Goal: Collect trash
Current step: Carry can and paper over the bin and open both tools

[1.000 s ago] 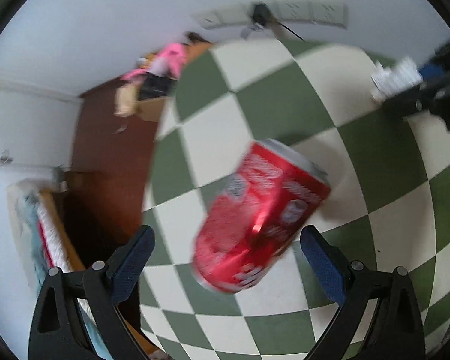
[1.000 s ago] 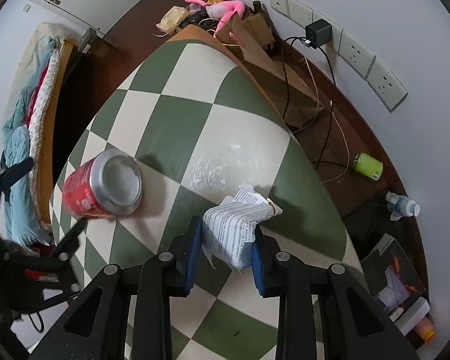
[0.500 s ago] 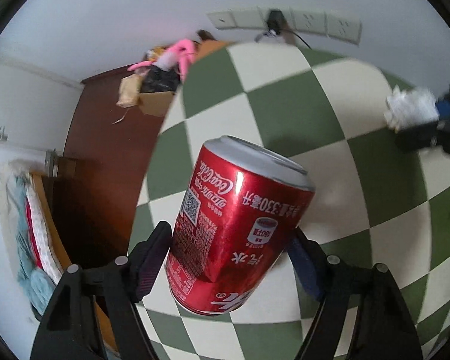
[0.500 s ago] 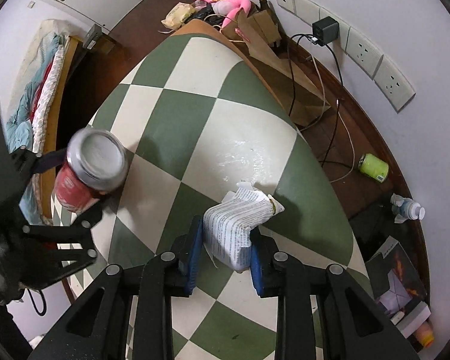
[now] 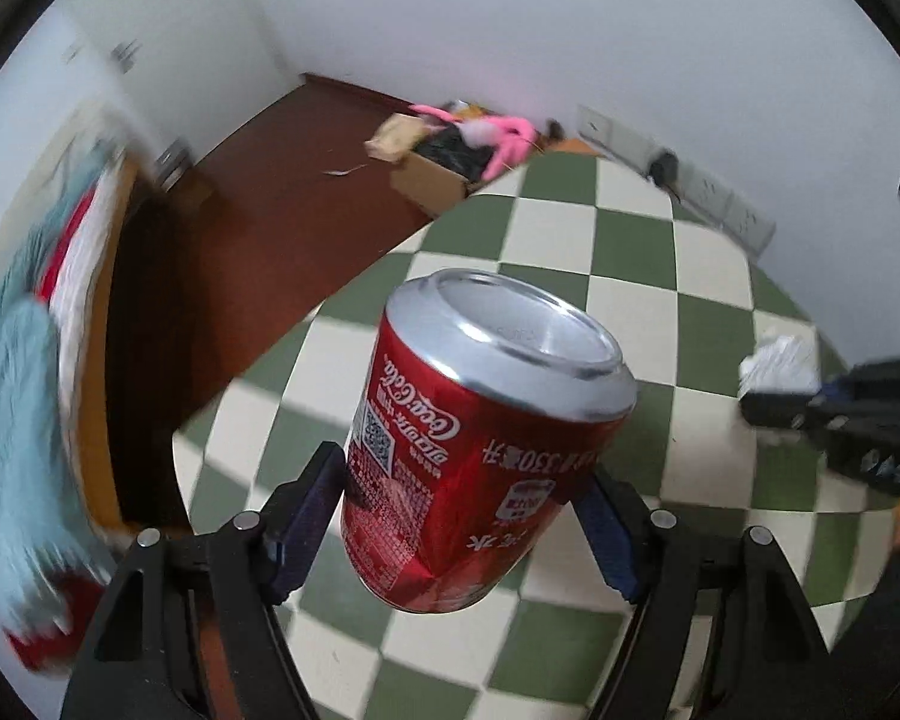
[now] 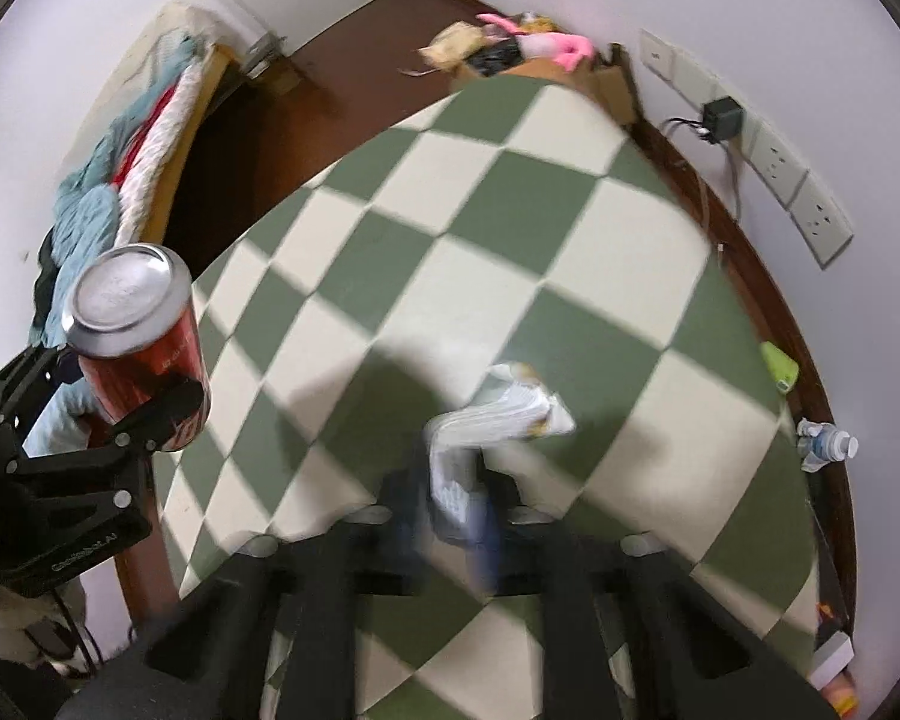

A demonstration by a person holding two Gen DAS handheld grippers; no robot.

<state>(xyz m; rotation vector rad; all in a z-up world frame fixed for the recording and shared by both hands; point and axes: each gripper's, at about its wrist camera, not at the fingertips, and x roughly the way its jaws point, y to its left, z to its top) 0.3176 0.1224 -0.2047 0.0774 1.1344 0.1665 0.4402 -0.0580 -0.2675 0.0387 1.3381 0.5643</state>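
Observation:
A red cola can (image 5: pixel 480 450) hangs above the green-and-cream chequered table (image 5: pixel 630 252), its silver end toward the camera. My left gripper (image 5: pixel 462 474) is shut on it, one blue pad pressing on each side. In the right wrist view the same can (image 6: pixel 138 336) shows at the left, raised off the table. My right gripper (image 6: pixel 453 480) is shut on a crumpled printed paper (image 6: pixel 504 414), squeezed thin between the blurred fingers and lifted off the table top. In the left wrist view the paper (image 5: pixel 780 360) and the right gripper (image 5: pixel 762 399) sit at the right edge.
A cardboard box with a pink toy (image 6: pixel 540 48) stands beyond the table's far end. A bed with blue and red bedding (image 6: pixel 150 120) lies to the left. On the brown floor at the right lie a green can (image 6: pixel 780 363) and a plastic bottle (image 6: pixel 825 444). Wall sockets hold a charger (image 6: pixel 723 114).
The left gripper closed on the can lying on the table and lifted it, rolling it upright. The right gripper squeezed the paper tighter and raised it off the table.

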